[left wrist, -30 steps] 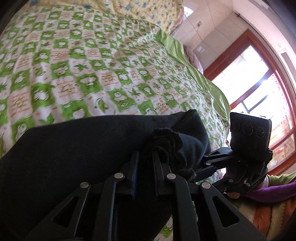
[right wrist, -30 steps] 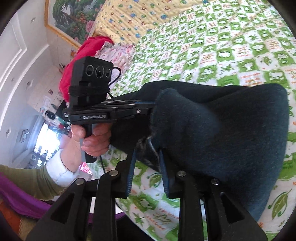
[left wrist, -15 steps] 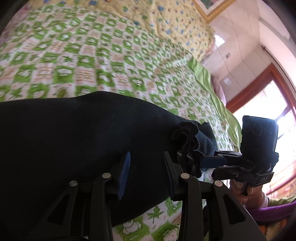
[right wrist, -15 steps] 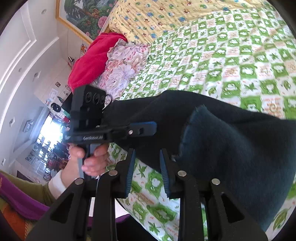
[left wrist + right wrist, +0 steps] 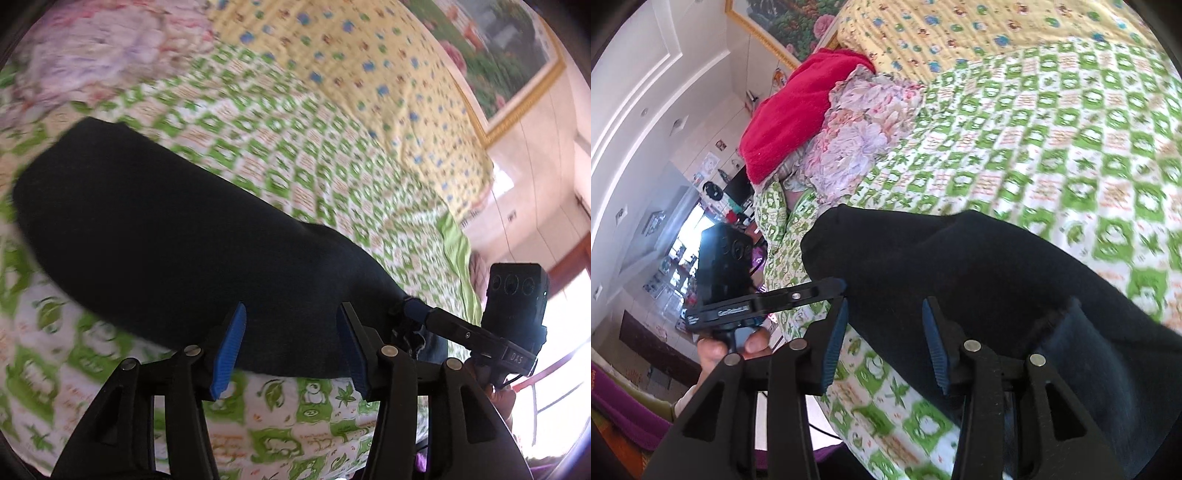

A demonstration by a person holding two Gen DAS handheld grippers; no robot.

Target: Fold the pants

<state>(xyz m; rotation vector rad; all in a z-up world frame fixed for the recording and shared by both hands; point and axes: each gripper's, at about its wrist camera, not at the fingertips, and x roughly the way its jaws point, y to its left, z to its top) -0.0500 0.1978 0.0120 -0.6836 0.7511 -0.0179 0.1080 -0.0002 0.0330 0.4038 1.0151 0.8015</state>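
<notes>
The dark navy pants (image 5: 177, 229) lie folded in a long band on the green-checked bed sheet (image 5: 280, 155). They also show in the right wrist view (image 5: 960, 266). My left gripper (image 5: 290, 347) is open, its blue pads apart just above the near edge of the pants, holding nothing. My right gripper (image 5: 884, 341) is open too, over the near edge of the pants at the other end. Each gripper shows in the other's view, the right one (image 5: 417, 312) at the pants' end, the left one (image 5: 838, 286) beside the pants.
A yellow patterned quilt (image 5: 369, 74) lies at the head of the bed. A red blanket (image 5: 790, 107) and a floral cloth (image 5: 857, 125) are piled at the bed's far left. A window (image 5: 569, 325) and a framed picture (image 5: 498, 48) are on the walls.
Both grippers have let go of the pants and opened wide. The pants, held up a second ago, now lie on the sheet. Both cameras have tilted up toward the head of the bed.
</notes>
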